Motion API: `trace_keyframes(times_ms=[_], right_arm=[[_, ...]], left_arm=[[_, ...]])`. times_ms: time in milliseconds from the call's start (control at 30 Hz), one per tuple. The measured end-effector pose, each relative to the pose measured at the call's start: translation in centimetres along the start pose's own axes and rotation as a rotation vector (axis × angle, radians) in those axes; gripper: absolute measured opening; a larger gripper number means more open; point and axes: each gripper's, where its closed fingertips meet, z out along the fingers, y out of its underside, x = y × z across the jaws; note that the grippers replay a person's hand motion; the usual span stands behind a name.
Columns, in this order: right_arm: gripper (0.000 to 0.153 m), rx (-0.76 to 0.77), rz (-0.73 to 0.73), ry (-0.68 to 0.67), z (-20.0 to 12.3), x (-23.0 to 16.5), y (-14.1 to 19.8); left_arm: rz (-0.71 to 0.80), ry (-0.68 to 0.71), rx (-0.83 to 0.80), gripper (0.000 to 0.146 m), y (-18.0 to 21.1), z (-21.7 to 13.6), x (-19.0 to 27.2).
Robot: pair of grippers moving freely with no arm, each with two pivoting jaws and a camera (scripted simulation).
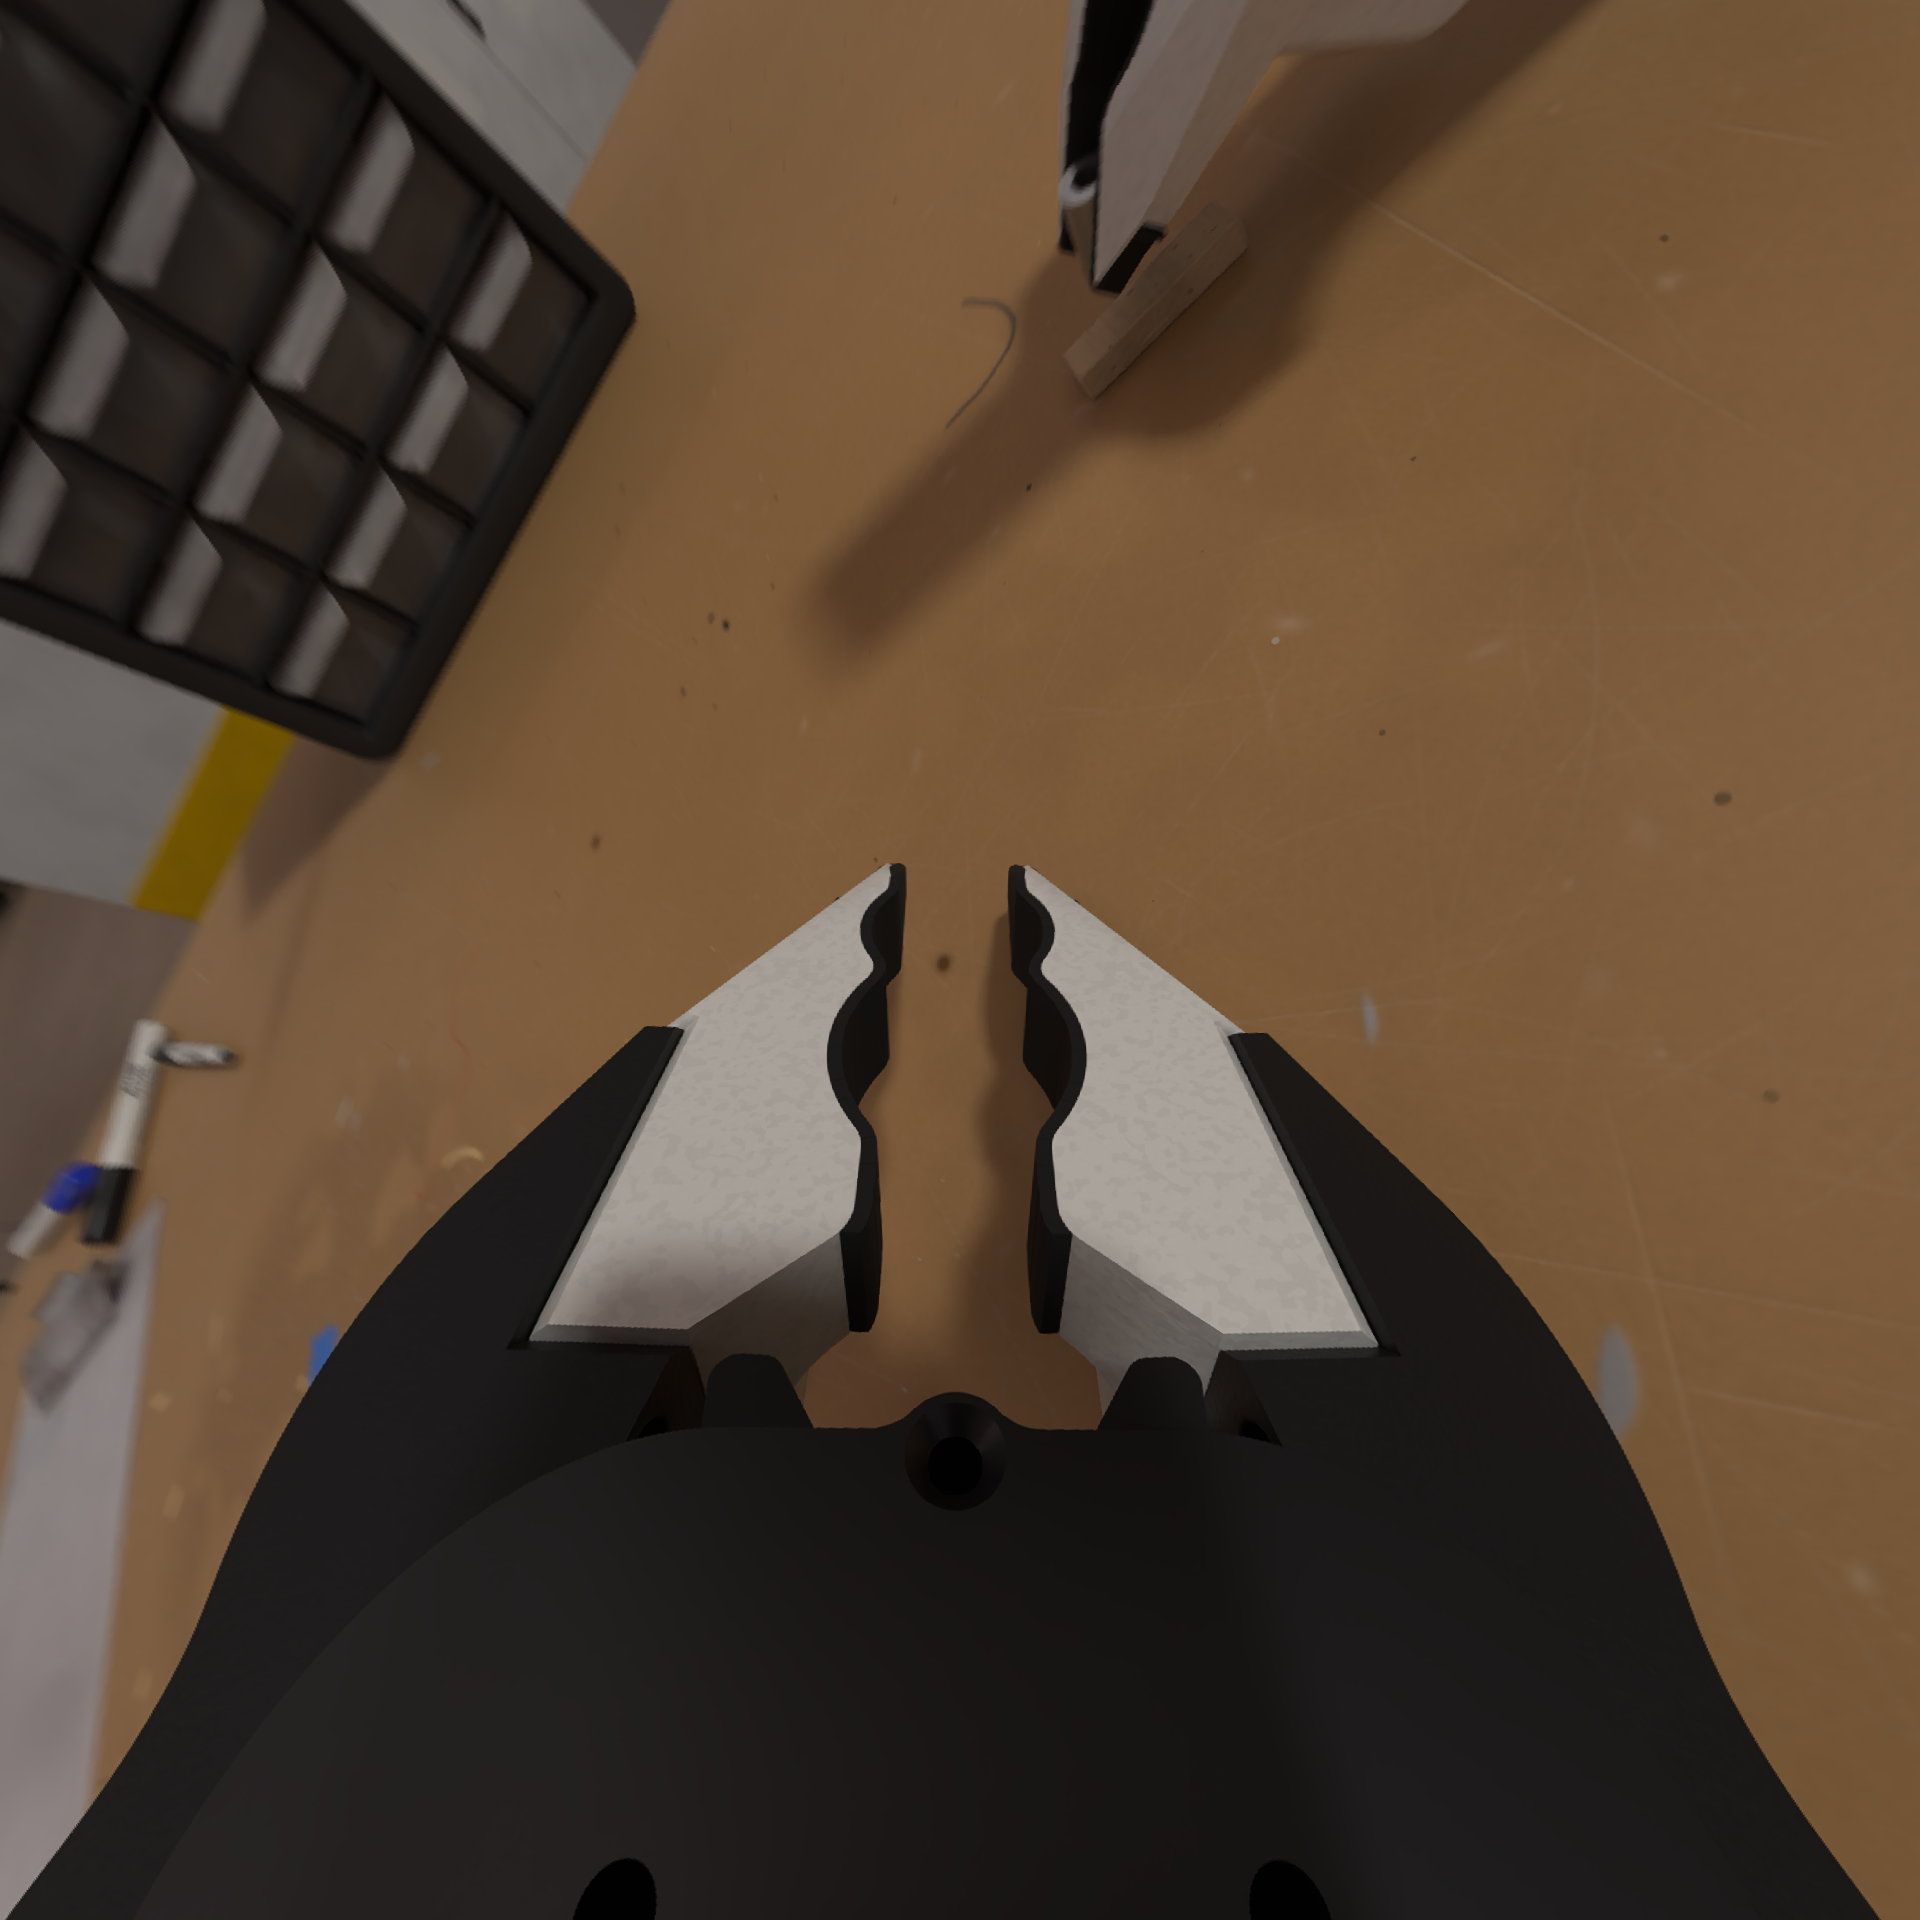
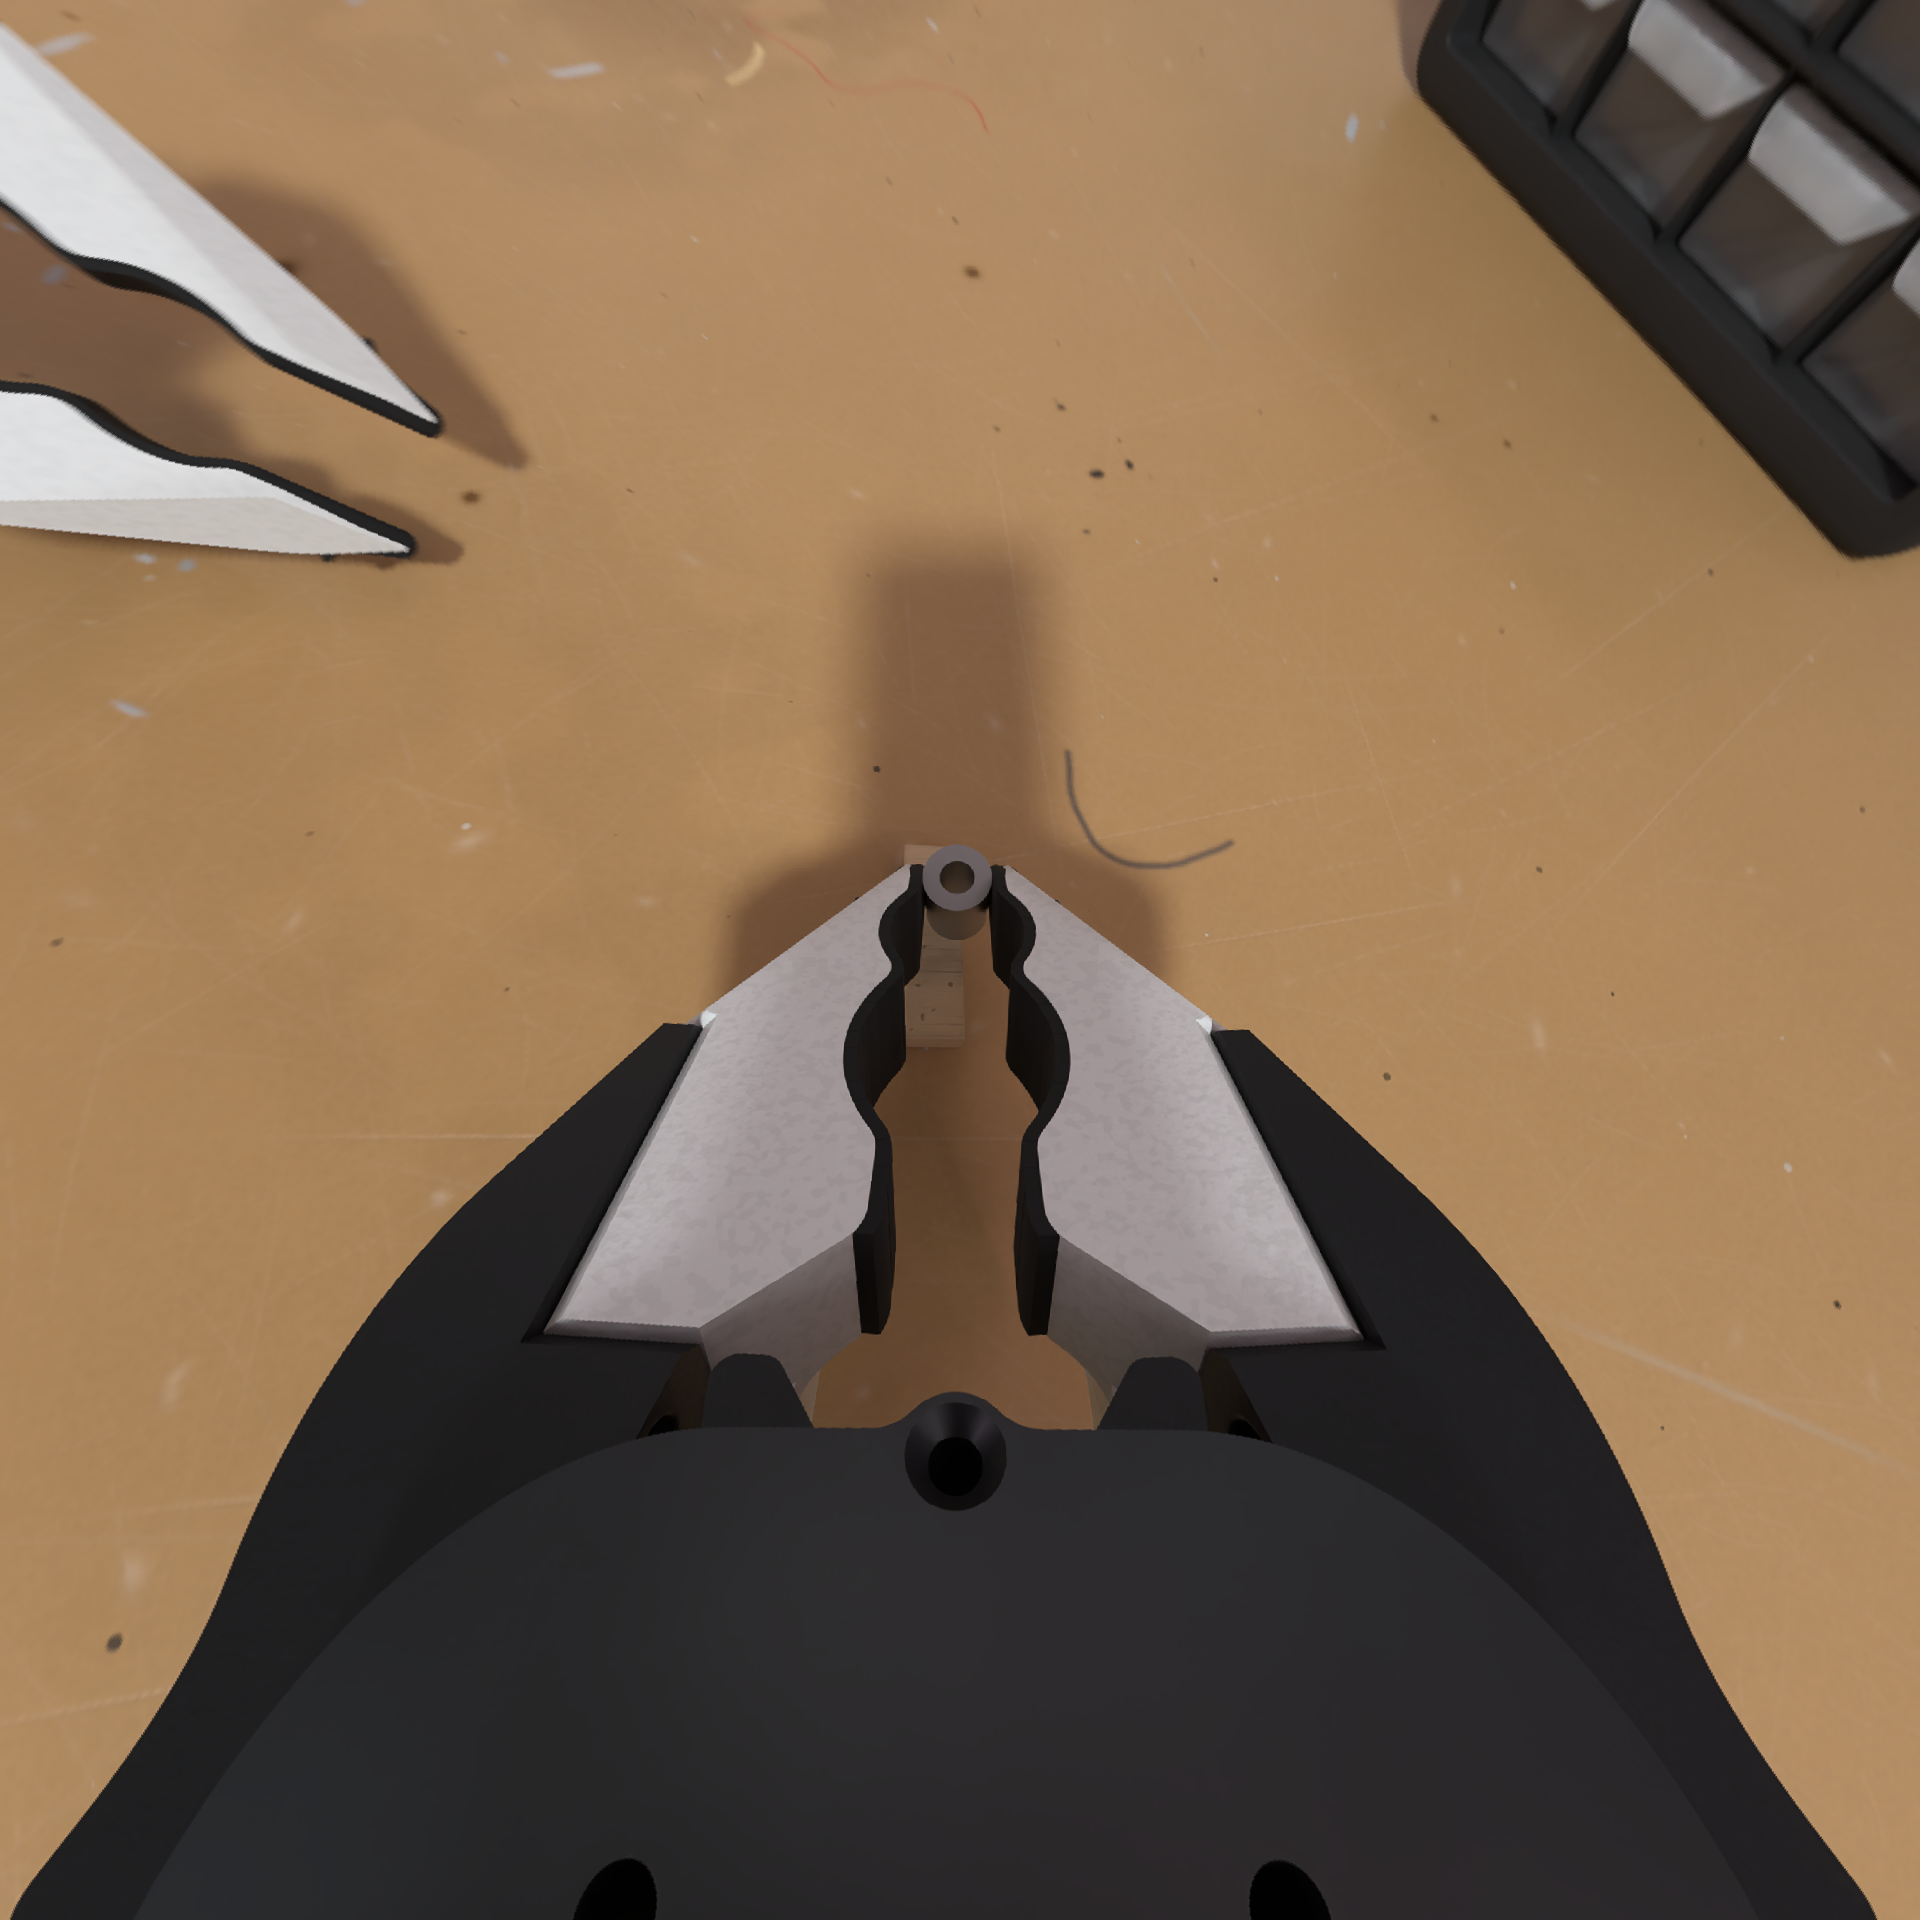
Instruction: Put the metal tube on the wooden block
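Observation:
My right gripper [image 2: 956,878] is shut on a small grey metal tube [image 2: 956,876], held upright at the fingertips with its open end facing the camera. Directly beneath it lies the pale wooden block [image 2: 940,1003], mostly hidden by the fingers. In the left wrist view the right gripper [image 1: 1107,249] points down at one end of the wooden block [image 1: 1158,301], which lies flat on the brown tabletop. My left gripper [image 1: 956,878] is open and empty over bare table, well short of the block. It also shows in the right wrist view [image 2: 421,483] at the upper left.
A black compartment tray [image 1: 582,312] sits at the table's left edge, and shows in the right wrist view [image 2: 1538,156] at top right. A thin dark wire [image 1: 992,353] lies near the block. Marker pens [image 1: 130,1112] lie at the far left.

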Motion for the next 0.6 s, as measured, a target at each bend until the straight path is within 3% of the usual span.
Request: trace_keyframes(times_ms=[100,267,300,433,600], right_arm=[[0.012,0.035,-0.035,-0.026,-0.4,-0.5,-0.3],[0.012,-0.05,-0.047,-0.004,0.2,-0.3,0.6],[0.012,-0.046,-0.047,-0.005,0.2,-0.3,0.6],[0.044,-0.012,-0.044,0.003,-0.1,-0.3,0.2],[0.048,0.087,-0.148,-0.026,-1.0,-2.0,-1.4]], left_arm=[[-0.145,0.041,-0.076,0.03,0.7,0.4,-0.2],[-0.321,0.111,-0.105,0.037,0.7,1.4,-0.8],[-0.33,0.121,-0.099,0.037,0.6,1.5,-0.9],[-0.306,0.149,-0.097,0.035,0.5,1.9,-0.7],[-0.267,0.163,-0.086,0.034,0.8,1.5,-0.6]])
